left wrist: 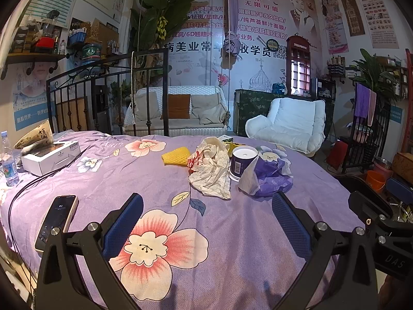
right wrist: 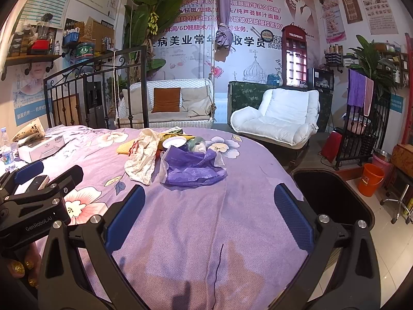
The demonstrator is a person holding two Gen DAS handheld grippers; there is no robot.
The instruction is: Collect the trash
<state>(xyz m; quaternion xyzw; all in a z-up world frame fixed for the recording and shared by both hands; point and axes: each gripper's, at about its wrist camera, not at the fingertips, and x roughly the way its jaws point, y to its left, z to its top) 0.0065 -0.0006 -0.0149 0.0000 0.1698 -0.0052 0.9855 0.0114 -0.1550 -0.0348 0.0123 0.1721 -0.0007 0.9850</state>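
A pile of trash lies mid-bed on the purple floral sheet: a crumpled white bag, a yellow foam net, a dark cup with a white lid and a purple plastic bag. The pile also shows in the right wrist view, with the purple bag nearest and the white bag to its left. My left gripper is open and empty, short of the pile. My right gripper is open and empty, just short of the purple bag. A black bin stands at the bed's right edge.
A phone lies on the bed at the left, with a white box and a water bottle behind it. A black cable runs across the sheet. An orange bucket and a white armchair stand on the floor beyond.
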